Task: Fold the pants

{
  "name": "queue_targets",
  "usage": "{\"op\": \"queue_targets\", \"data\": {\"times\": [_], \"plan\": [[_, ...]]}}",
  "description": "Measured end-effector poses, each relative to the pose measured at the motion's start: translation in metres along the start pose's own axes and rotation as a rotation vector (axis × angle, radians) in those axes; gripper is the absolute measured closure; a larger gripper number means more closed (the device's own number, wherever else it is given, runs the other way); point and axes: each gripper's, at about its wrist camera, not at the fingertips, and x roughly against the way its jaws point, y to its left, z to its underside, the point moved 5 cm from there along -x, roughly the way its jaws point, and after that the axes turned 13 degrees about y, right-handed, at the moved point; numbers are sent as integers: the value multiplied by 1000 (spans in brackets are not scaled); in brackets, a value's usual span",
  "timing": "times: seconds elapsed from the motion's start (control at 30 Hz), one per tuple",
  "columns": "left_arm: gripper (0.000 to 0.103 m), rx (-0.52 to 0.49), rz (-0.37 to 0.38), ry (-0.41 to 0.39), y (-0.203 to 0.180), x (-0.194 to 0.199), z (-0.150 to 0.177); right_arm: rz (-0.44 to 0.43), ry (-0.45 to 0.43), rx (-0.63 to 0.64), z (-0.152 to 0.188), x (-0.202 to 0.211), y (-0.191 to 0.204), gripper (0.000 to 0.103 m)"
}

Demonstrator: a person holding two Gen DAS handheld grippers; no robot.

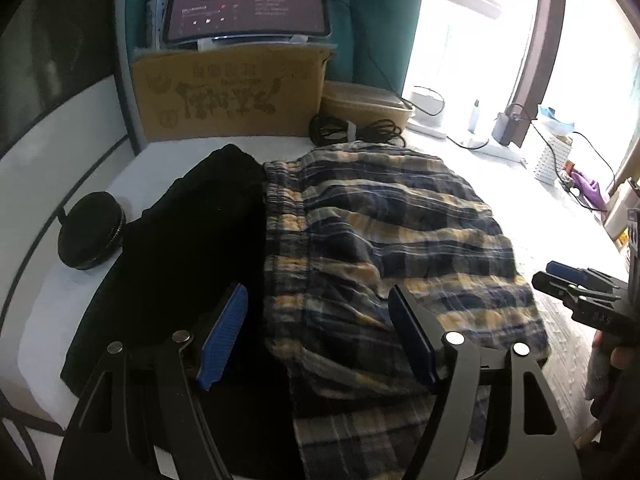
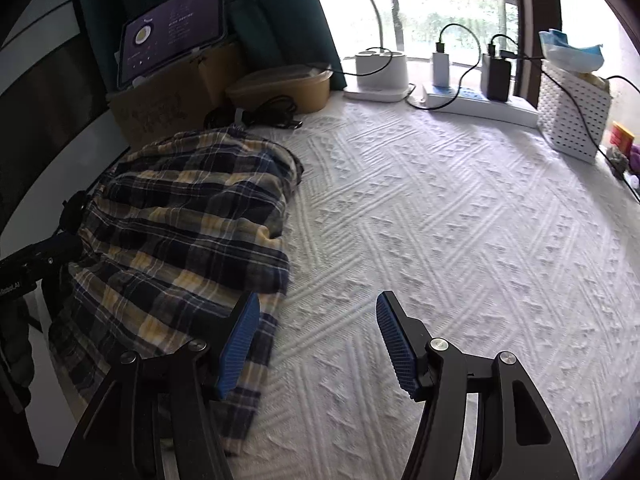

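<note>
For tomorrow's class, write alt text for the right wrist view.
Plaid pants lie bunched at the left of a white textured bedspread. The open right gripper hovers at their edge, holding nothing; chargers and a power strip sit by the window.

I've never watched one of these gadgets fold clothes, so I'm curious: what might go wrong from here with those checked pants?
1. A black garment lies against the plaid pants; the open left gripper straddles their border and could pinch both.
2. The pants are bunched in layers, so a grab may catch only the top layer and leave the fold crooked.
3. A coiled black cable lies at the pants' far edge and could snag.
</note>
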Motion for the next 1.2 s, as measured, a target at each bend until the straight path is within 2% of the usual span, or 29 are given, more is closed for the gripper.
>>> {"op": "queue_targets", "data": {"times": [0.67, 1.2], "plan": [[30, -102, 63, -63, -75, 44, 34, 26, -107, -38, 58, 70, -24, 40], [30, -207, 124, -132, -129, 77, 41, 68, -201, -84, 94, 125, -44, 40]]}}
